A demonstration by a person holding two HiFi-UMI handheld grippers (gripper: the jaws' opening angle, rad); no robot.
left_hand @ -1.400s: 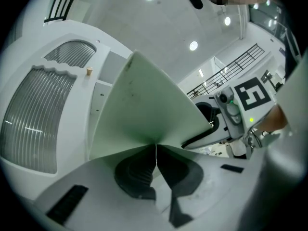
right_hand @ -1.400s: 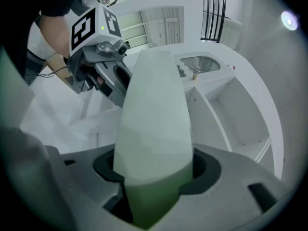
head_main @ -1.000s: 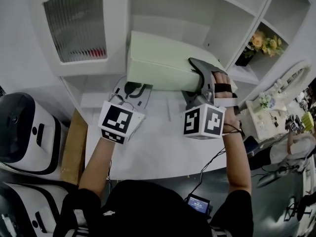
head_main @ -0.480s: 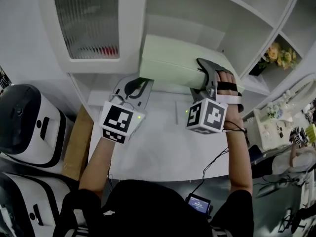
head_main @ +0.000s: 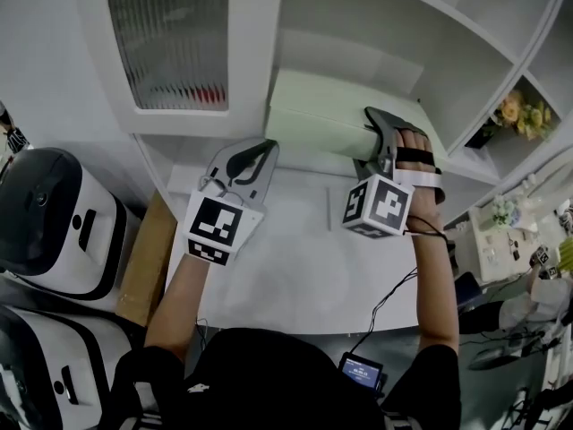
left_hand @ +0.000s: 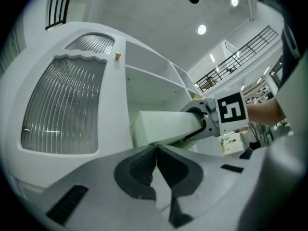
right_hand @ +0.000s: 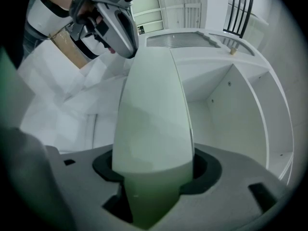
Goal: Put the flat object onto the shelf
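While the right gripper (right_hand: 154,179) looks along its own jaws, they are seen pinching the near end of the flat object (head_main: 315,119), a pale green slab-like box. One pad presses on each broad face, so the jaws stand part-way apart with the box filling the gap. From the head view the box lies roughly level. Its far end reaches into the open compartment of the white shelf (head_main: 358,56), just to the right of the ribbed glass door (head_main: 170,43). Whether that far end rests on the shelf board or hangs just above it is hard to tell from here.

Close to the box's lower left corner is the left gripper (left_hand: 156,155), low above the white tabletop (head_main: 295,267). Its jaws are pressed together with nothing between them. It appears not to touch the box. Its marker cube (head_main: 219,227) sits over the tabletop's left part, and the right one's cube (head_main: 380,209) is below the box's right end.

Yellow flowers (head_main: 524,113) stand in a compartment far to the right. Two white machines (head_main: 45,222) stand on the floor at left, beside a brown cardboard piece (head_main: 143,258).
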